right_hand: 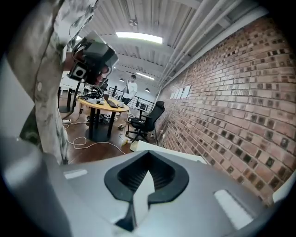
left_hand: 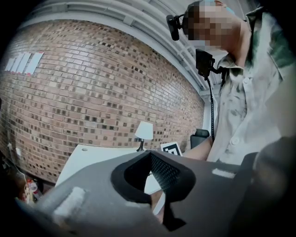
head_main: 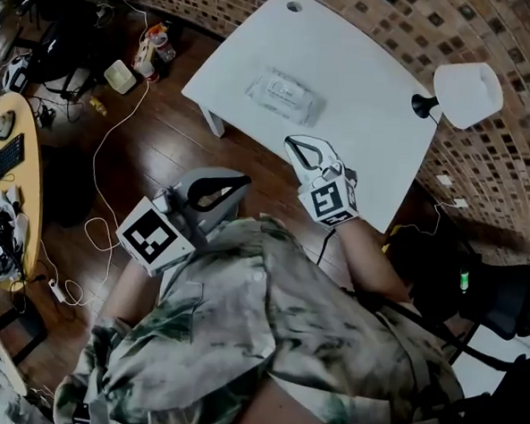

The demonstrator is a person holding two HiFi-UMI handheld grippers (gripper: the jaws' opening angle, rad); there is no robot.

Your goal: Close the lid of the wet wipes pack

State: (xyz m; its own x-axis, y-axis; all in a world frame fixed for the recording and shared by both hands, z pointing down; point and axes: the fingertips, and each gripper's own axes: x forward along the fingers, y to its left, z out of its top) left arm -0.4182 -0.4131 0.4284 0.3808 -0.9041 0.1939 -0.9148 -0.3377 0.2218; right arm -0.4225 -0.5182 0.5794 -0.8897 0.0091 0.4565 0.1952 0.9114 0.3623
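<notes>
Standing off from the table [head_main: 372, 79], with the approach to the wet wipes pack [head_main: 286, 93] not yet begun.

The left hand-held gripper [head_main: 245, 181], at lower centre, and the right hand-held gripper [head_main: 291, 143], at centre, are both held close to the body with their jaws together on nothing. The pack lies flat at upper centre, well apart from both, in glossy wrapping with a paler patch in the middle. Its lid is too small to tell whether it is raised. The next move likely calls for 1 gripper to reach forward over the pack.
</notes>
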